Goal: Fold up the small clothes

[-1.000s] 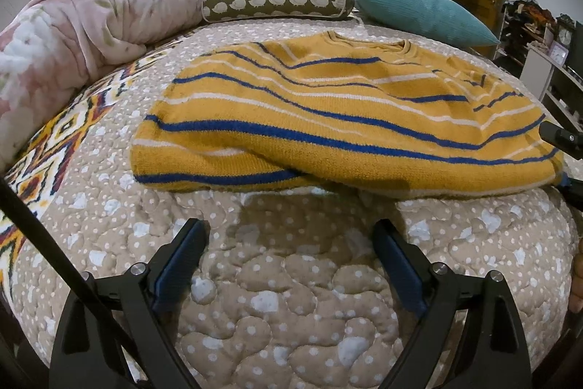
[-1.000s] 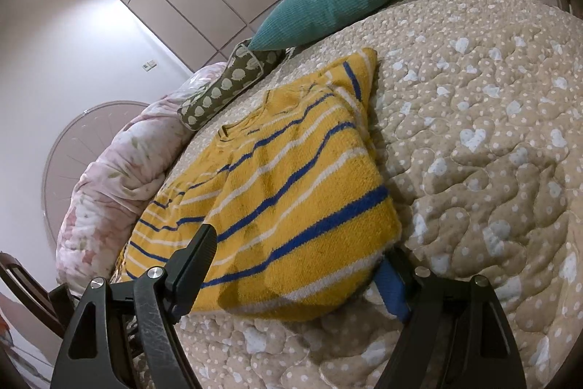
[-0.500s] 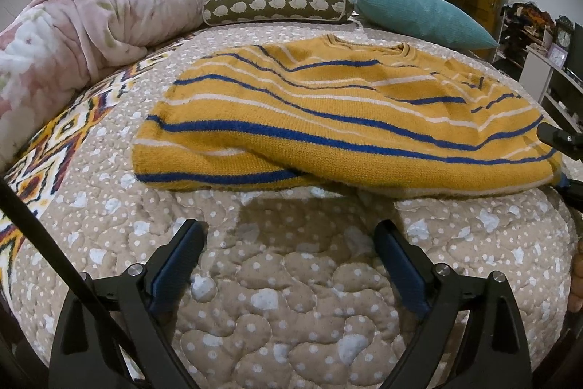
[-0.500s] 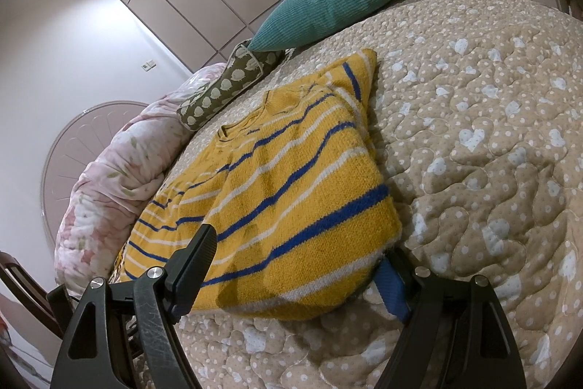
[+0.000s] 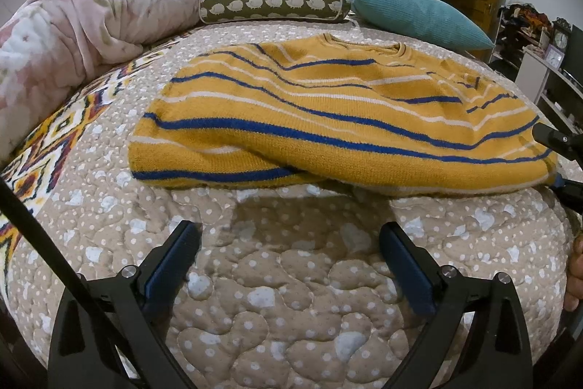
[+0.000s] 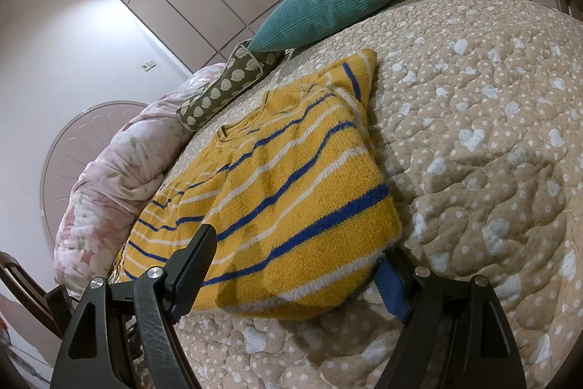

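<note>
Sweater point(image 5: 328, 119) lying on quilt point(image 5: 277, 308), risking to slip from right gripper point(image 6: 295, 261) (straddling corner, not pinching), left gripper point(image 5: 288, 254) having just been opening wide, holding nothing.

Sweater point(image 5: 328, 119) lies flat on the quilt point(image 5: 284, 308), mid-bed. Behind it, at 12 o'clock, a bolster point(image 5: 273, 4); cushion point(image 5: 419, 17) at 1 o'clock, just beside the bolster's right end. Duvet point(image 5: 80, 28) heaped at 10 o'clock along the bed's left edge — well apart from the sweater. Left gripper point(image 5: 289, 243) at 6 o'clock, over bare quilt, near the hem. Right gripper point(image 6: 295, 256) straddles the sweater's near right corner — at 3 o'clock in the left view. Shelves point(image 5: 539, 61) at 2 o'clock, beyond the bed.
</note>
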`<state>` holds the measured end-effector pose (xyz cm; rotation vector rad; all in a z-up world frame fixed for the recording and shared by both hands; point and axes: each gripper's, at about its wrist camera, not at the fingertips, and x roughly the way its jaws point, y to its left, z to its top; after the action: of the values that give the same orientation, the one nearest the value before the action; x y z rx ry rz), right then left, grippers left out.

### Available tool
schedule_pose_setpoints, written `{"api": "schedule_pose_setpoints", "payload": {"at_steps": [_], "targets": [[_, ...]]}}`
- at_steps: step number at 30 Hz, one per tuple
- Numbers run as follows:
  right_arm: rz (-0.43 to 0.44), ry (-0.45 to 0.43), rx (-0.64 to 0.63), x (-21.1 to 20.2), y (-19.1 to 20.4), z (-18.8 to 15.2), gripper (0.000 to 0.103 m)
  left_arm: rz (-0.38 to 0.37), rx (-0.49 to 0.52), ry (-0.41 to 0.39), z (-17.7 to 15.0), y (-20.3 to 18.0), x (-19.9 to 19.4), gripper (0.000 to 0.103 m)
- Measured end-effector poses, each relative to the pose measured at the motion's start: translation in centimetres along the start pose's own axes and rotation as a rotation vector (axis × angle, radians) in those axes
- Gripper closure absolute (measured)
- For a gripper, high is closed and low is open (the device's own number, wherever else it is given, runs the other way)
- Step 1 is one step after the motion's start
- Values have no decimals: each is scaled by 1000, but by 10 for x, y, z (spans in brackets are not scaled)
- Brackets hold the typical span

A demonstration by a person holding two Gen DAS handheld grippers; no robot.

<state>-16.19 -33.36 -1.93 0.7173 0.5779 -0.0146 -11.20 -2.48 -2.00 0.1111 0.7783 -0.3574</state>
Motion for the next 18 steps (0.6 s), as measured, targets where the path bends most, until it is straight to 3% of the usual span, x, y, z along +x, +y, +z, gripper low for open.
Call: {"api": "schedule_pose_setpoints", "payload": {"at_steps": [12, 18], "targets": [[0, 0, -1, 0, -1, 0, 19, -19, 5, -3, -2, 5, -2, 4], [-21, 13, -2, 3, -3, 3, 19, -152, -100, -63, -2, 20, -28, 4]]}}
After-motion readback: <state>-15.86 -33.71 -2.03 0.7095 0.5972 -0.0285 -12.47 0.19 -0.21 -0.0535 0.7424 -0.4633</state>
